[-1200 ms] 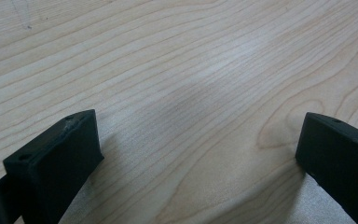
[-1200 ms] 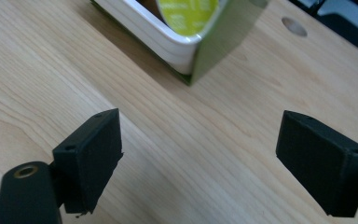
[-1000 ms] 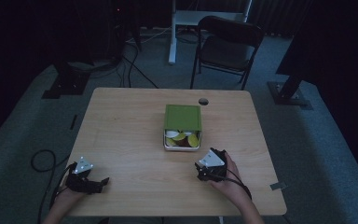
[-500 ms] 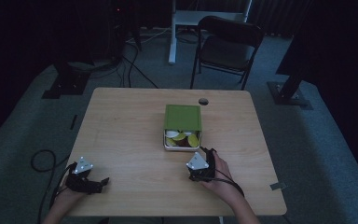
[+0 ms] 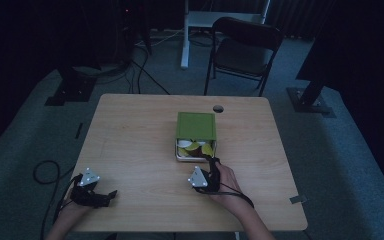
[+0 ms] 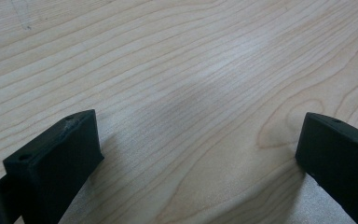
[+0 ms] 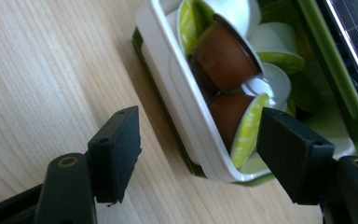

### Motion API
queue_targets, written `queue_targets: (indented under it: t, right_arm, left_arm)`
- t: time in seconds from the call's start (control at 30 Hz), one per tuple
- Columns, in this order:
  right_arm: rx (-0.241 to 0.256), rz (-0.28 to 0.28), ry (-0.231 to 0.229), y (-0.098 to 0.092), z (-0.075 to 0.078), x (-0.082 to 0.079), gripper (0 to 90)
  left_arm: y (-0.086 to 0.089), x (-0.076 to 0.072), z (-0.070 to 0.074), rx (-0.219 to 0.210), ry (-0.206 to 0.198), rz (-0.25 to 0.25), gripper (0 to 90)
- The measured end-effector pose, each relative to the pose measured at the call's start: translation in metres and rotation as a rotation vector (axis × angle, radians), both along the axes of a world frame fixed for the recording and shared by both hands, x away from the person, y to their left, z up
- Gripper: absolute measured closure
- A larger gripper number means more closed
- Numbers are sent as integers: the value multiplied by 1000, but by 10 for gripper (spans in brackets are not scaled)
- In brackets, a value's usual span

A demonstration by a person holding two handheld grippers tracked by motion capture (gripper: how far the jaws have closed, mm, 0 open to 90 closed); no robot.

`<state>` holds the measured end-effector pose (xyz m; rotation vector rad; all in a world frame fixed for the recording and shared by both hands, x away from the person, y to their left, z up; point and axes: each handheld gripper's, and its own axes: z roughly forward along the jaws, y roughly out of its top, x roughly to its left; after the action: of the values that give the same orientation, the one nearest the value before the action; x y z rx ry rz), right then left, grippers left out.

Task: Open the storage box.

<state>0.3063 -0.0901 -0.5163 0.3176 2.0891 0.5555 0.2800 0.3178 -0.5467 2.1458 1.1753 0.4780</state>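
Several small capsules point(image 7: 226, 56), brown-bodied and green-bodied with white and lime lids, are heaped in a white tray point(image 7: 168, 88) that is drawn partway out of a green box point(image 5: 196, 126). In the high view the box is seen near the middle of the wooden table point(image 5: 140, 145), with the tray point(image 5: 186, 157) pulled out from its near side toward the person. One brown capsule with a lime lid point(image 7: 237, 123) is lying on its side at the near corner of the tray, just beside the tip of one jaw in the right gripper view.

The right gripper point(image 7: 198, 147) is held released, its two black jaws set wide apart, with the near corner of the tray framed between them; nothing is gripped and no touch on the tray can be made out. In the high view this gripper point(image 5: 211, 162) is seen just in front of the tray, grasped by the right hand point(image 5: 225, 182), with its grey plate turned upward.

The left gripper point(image 6: 198, 154) is likewise spread open, and bare wood grain is seen between its jaws. In the high view it point(image 5: 109, 195) is lying low at the near left corner of the table, well apart from the box, with the left hand point(image 5: 77, 202) closed round it and a cable point(image 5: 45, 172) trailing off the table edge.

A black folding chair point(image 5: 245, 50) is standing on the floor beyond the far edge of the table.
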Motion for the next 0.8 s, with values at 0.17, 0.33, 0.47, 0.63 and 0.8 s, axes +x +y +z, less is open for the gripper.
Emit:
queue_targets:
  t: [0.17, 0.33, 0.47, 0.63, 0.8]
  right_arm:
    - [-58, 20, -21, 6, -3, 3, 323]
    - [-95, 48, -32, 11, -4, 4, 343]
    - [-118, 58, -34, 17, -6, 6, 355]
    - [-151, 66, -21, 21, -9, 9, 367]
    - [-168, 63, -9, 23, -11, 12, 376]
  left_arm:
    - [0, 0, 0, 0, 0, -2, 0]
    - [0, 0, 0, 0, 0, -2, 0]
    - [0, 0, 0, 0, 0, -2, 0]
    - [0, 0, 0, 0, 0, -3, 0]
    - [0, 0, 0, 0, 0, -4, 0]
